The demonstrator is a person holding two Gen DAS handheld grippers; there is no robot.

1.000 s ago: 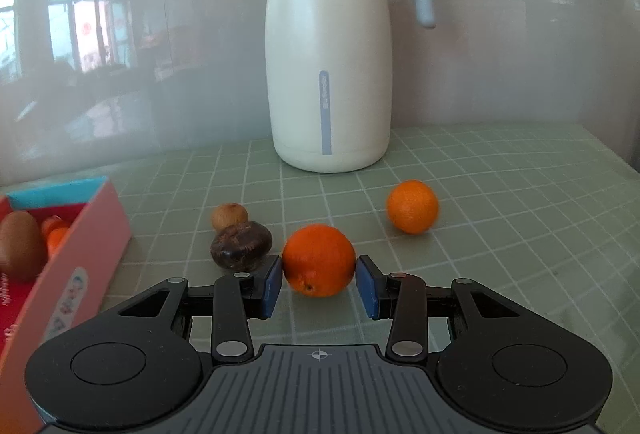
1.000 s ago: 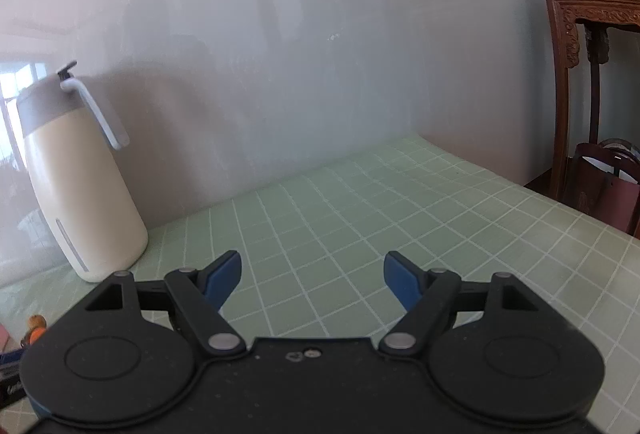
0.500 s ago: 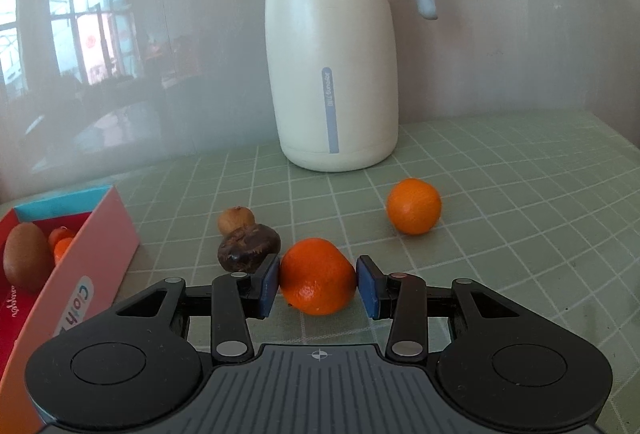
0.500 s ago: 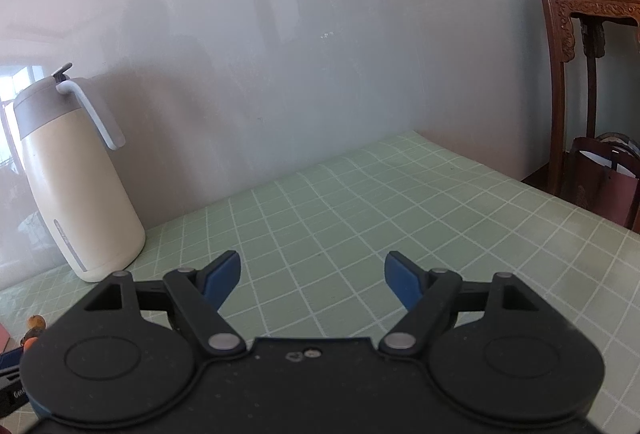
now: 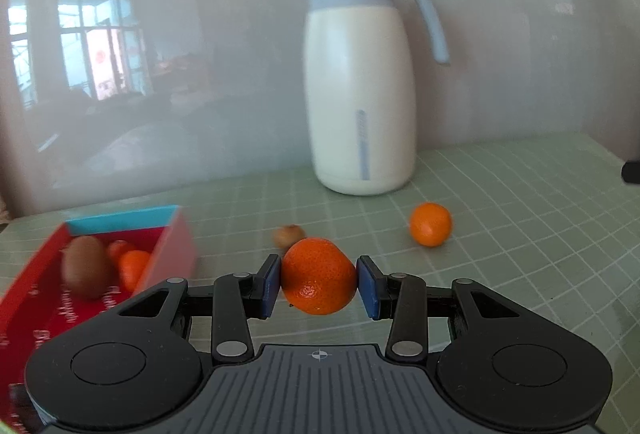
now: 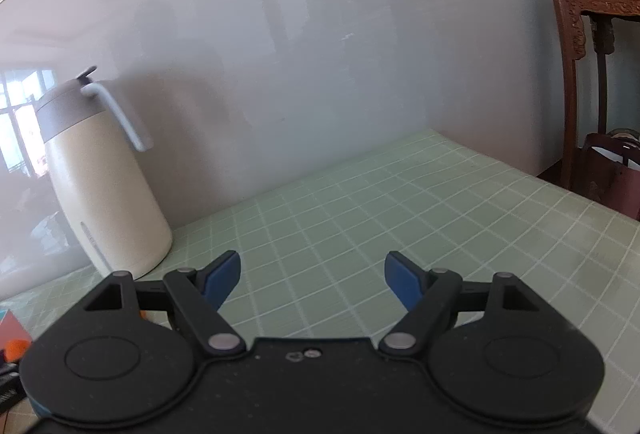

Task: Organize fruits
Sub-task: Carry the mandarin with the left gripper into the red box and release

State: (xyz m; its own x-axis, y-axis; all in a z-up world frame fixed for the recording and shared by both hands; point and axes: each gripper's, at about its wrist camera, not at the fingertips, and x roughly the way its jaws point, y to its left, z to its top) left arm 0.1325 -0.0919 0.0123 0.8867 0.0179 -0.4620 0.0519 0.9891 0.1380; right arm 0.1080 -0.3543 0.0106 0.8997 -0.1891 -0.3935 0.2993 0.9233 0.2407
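Left gripper (image 5: 318,286) clamped mandarin (image 5: 318,276) across its middle, a soft, light fruit likely to bruise under squeeze; right gripper (image 6: 313,281) stood apart, empty.

This looks like a lived-in home, most likely a dining or sitting room. A cream thermal carafe (image 5: 362,101) with a grey-blue lid stands on a table under a green checked tablecloth (image 6: 400,201), close against a glossy pale wall. Left of the carafe, the wall reflects a window (image 5: 80,45). Far right of the carafe stands a carved dark-wood stand (image 6: 592,17).
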